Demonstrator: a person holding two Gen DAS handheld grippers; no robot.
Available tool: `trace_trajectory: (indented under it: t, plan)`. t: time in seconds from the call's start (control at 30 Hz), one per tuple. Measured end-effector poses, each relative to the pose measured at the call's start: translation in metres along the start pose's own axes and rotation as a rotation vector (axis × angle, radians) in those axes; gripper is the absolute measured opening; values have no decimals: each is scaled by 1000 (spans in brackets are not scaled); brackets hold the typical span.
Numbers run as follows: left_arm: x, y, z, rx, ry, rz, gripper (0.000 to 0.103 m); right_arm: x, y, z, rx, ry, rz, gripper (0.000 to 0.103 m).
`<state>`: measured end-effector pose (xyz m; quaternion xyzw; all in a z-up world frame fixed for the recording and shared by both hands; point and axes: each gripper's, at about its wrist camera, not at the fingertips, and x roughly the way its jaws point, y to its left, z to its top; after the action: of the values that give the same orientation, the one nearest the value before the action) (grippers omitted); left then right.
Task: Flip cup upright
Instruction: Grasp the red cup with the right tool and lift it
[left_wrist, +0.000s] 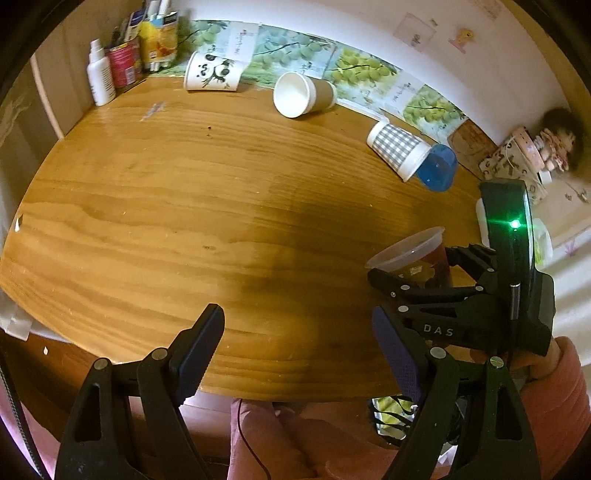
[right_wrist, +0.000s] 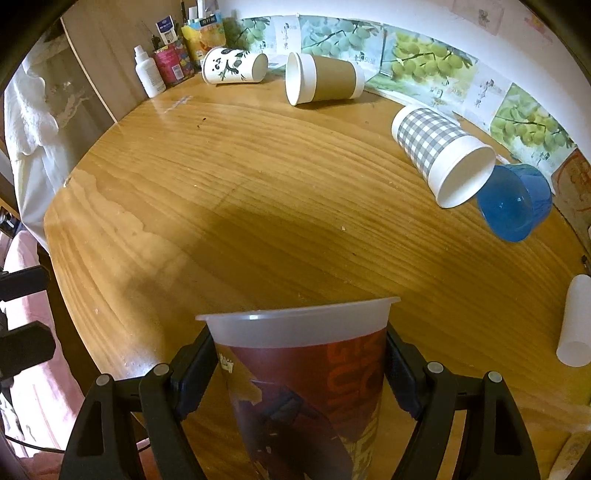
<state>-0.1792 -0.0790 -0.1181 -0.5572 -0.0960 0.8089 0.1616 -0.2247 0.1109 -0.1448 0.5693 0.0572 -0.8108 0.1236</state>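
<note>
A round wooden table (right_wrist: 258, 206) fills both views, its far edge set against a white wall lined with a strip of grape-picture paper (right_wrist: 424, 62).

Nearest, at 6 o'clock in the right wrist view, the right gripper (right_wrist: 299, 373) is clamped on a translucent plastic cup (right_wrist: 306, 376) with a dark red printed band. Its black fingers (right_wrist: 192, 376) press the cup wall from both sides just below the rim, and the open mouth points away from the camera, tilted a little upward. In the left wrist view the same cup (left_wrist: 417, 254) sits at 4 o'clock, held above the table's near right edge, rim to the left and raised.

The left gripper (left_wrist: 299, 354) hovers over the near table edge at 6 o'clock in its own view, its jaws spread wide with nothing between them.

Further out, at 2 o'clock in the right wrist view, a grey checked paper cup (right_wrist: 439, 155) lies on its side, mouth toward the lower right, touching or just beside a blue plastic cup (right_wrist: 513, 203) that also lies tipped over. At 12 o'clock a brown-sleeved paper cup (right_wrist: 321, 83) lies on its side with its mouth to the left. Just beside it, at 11 o'clock, a panda-print cup (right_wrist: 232, 66) lies on its side with its mouth to the right.

Farthest, at 11 o'clock against the wall, stand a white bottle (right_wrist: 147, 74), a red can (right_wrist: 171, 62) and a yellow carton (right_wrist: 203, 35), close together.
</note>
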Motion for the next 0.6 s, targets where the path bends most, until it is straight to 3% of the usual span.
trace_trajectory:
  t: [0.3, 0.6]
  plan:
    - [1, -7, 2, 51, 9, -2, 85, -4, 3, -6, -13, -8, -12, 79]
    - [-4, -22, -3, 87, 7, -17, 85, -25, -5, -16, 34, -92, -23, 78]
